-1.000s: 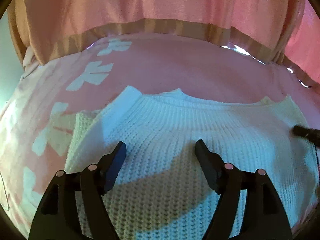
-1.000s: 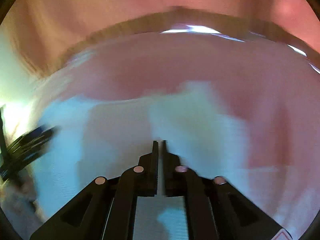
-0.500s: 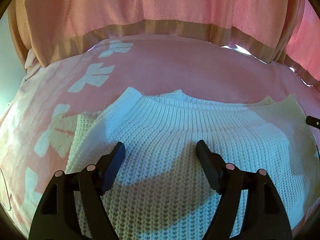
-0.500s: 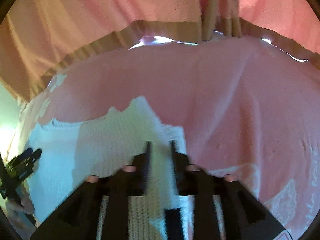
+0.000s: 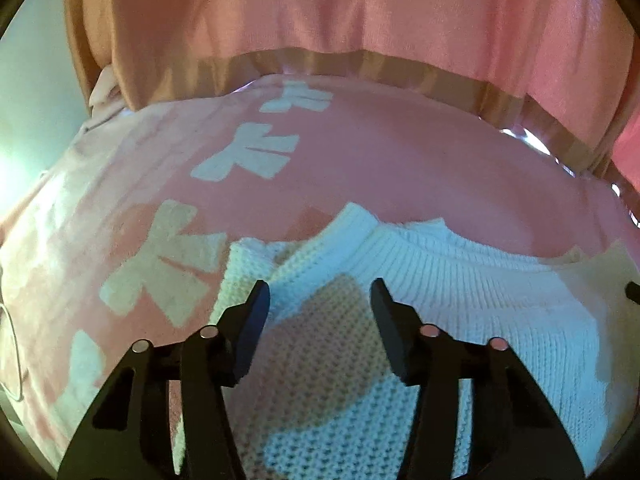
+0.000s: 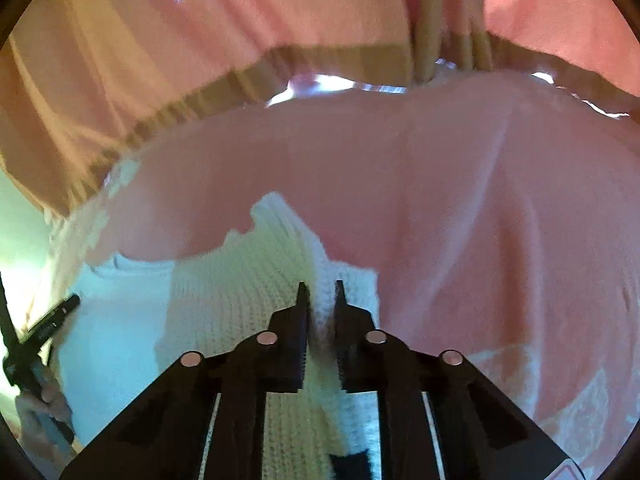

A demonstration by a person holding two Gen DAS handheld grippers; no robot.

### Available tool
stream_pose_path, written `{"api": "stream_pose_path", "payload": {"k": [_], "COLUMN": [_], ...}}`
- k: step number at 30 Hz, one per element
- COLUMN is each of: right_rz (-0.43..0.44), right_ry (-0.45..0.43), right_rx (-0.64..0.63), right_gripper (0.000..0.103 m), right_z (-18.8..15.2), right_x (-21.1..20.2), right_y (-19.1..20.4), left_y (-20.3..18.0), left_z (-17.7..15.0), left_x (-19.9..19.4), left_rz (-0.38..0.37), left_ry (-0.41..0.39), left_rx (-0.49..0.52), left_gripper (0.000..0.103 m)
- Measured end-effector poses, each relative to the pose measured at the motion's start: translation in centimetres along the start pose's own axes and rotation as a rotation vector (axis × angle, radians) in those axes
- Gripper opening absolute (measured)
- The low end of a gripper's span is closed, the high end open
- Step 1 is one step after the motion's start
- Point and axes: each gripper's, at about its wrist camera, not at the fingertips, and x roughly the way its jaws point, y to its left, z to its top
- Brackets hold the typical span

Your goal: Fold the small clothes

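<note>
left gripper (image 5: 318, 300) narrower over sweater (image 5: 460, 300)

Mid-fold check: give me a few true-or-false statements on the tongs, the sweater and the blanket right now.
1. The right tongs pinch a fold of the white knit sweater. True; they are closing on it.
2. The left tongs are clamped shut on the sweater's collar. False: they stand apart above the knit, closing, gripping nothing yet.
3. The sweater lies on a pink blanket with pale bow shapes. True.
4. The sweater is dark blue. False: it is white.
5. The left tongs show at the left edge of the right wrist view. True.
</note>
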Motion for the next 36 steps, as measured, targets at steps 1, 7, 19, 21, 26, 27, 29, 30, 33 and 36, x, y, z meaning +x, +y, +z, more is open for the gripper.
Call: {"api": "stream_pose_path", "payload": {"k": [1,7,19,21,26,27,29,30,33,36], "right_rz": [-0.011,-0.007,-0.009,-0.032,-0.01,-0.013,0.006,0.017,0.0,-0.038], "right_ry": [0.012,0.059,-0.019,0.027,0.122,0.126,0.126,0.115,0.03,0.046], "right_rx": [0.016,0.039,0.024,0.044,0.119,0.116,0.109,0.122,0.116,0.085], "right_gripper": [0.007,0.011,0.057,0.059,0.059,0.052,0.016,0.013,0.012,0.013], "right_z": [0.1,0.2,-10.7,-12.8,-16.0,-16.2,-16.4,-16.3,-15.4,-15.2], "right_x": [0.3,2.1,-9.6,-9.3,-7.0,-6.5,-5.9,-6.1,-9.4,-10.0], "right_y": [-0.6,-0.8,-1.2,-1.6,-2.5,-2.4,-2.1,-2.2,-1.9,-2.0], "left_y": [0.4,0.1,8.9,9.5,9.1,9.1,8.8,8.7,9.8,10.2], "left_z": [0.1,0.0,-6.3,-8.7,-12.9,-13.3,-13.4,-13.2,-12.6,-12.6], "left_x": [0.6,1.5,-9.9,-10.1,-8.9,-8.5,-8.4,-8.5,-10.0,-10.7], "left_rz": [-0.002,0.052,-0.083,-0.099,-0.14,-0.159,-0.14,-0.165,-0.215,-0.17], "left_ry": [0.019,0.002,0.015,0.063,0.143,0.152,0.138,0.151,0.172,0.179], "left_rx": [-0.009,0.04,-0.204,-0.233,-0.265,-0.277,-0.267,-0.257,-0.32,-0.28], "left_gripper": [0.049,0.051,0.08,0.082,0.081,0.081,0.036,0.022,0.017,0.017]}}
